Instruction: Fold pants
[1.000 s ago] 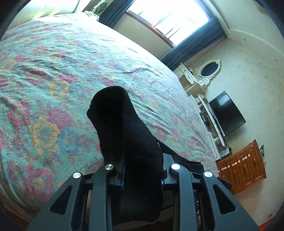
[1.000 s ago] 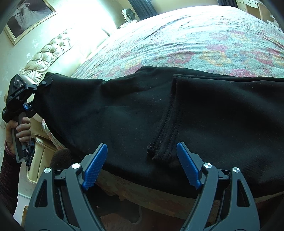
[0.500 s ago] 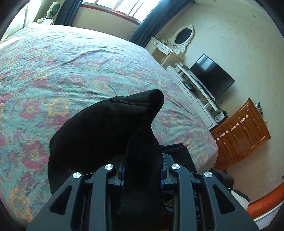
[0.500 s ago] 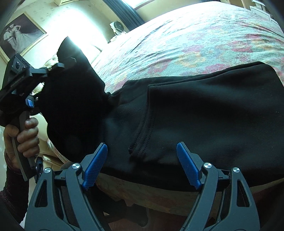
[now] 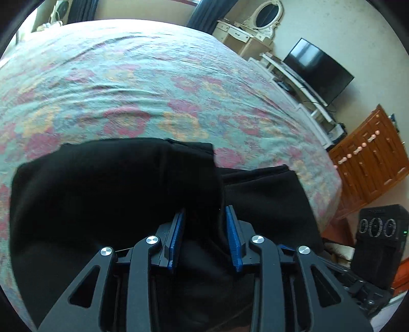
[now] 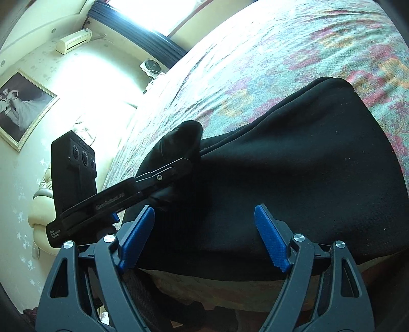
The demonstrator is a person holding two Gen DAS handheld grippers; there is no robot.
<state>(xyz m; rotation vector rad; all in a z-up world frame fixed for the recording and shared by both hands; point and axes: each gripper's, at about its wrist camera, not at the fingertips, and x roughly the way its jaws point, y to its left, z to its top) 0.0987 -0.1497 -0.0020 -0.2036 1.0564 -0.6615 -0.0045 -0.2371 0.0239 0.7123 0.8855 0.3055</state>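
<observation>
Black pants (image 5: 102,191) lie folded over on the floral bedspread (image 5: 153,84) near the bed's front edge. My left gripper (image 5: 205,210) sits low over them, its jaws opening. A bunched fold of the black fabric still stands between its blue pads (image 5: 234,237), which have drawn apart from it. The right wrist view shows that left gripper (image 6: 189,161) from the side, with a hump of cloth at its tip. My right gripper (image 6: 204,208) hovers open over the near edge of the pants (image 6: 306,166) and grips nothing.
A television (image 5: 319,69), a white vanity with an oval mirror (image 5: 267,11) and a wooden cabinet (image 5: 370,158) stand beyond the bed's right side. A black box (image 5: 378,235) sits on the floor. A framed picture (image 6: 23,107) hangs by the cream headboard (image 6: 41,204).
My left gripper swung the lifted pant end across and down onto the rest of the pants, and its pads have parted. The right gripper stayed open and shifted a little sideways.
</observation>
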